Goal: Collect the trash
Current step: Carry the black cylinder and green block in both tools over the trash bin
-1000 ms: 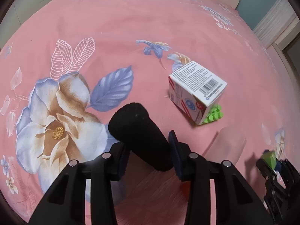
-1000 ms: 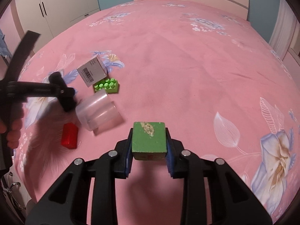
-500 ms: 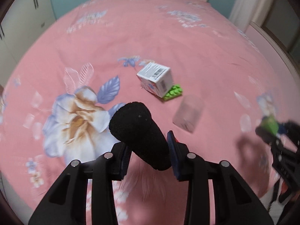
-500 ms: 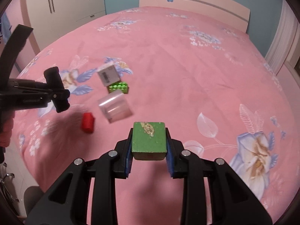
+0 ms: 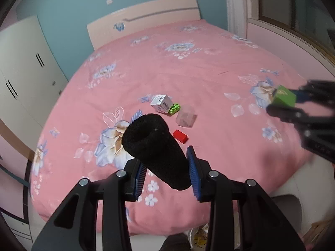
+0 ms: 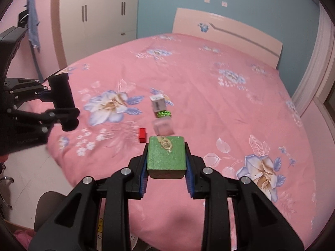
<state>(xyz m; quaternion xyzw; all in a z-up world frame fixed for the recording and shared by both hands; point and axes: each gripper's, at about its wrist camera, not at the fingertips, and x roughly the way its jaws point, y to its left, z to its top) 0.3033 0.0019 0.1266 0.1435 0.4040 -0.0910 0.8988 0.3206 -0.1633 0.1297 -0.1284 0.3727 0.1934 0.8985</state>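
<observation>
My left gripper is shut on a black foam tube, held high above the foot of the pink bed; it also shows in the right wrist view. My right gripper is shut on a green sponge block with a brown stain on top; the block also shows at the right of the left wrist view. On the bed lie a white carton, a green toy brick, a clear plastic cup and a red block.
The pink flowered bedspread fills both views, with a headboard at the far end. White wardrobes stand left. The bed's foot edge and the floor lie under the grippers.
Both grippers have pulled back and up from the bed with their loads still held. The items on the bed look smaller and farther, and the bed's foot edge has come into view.
</observation>
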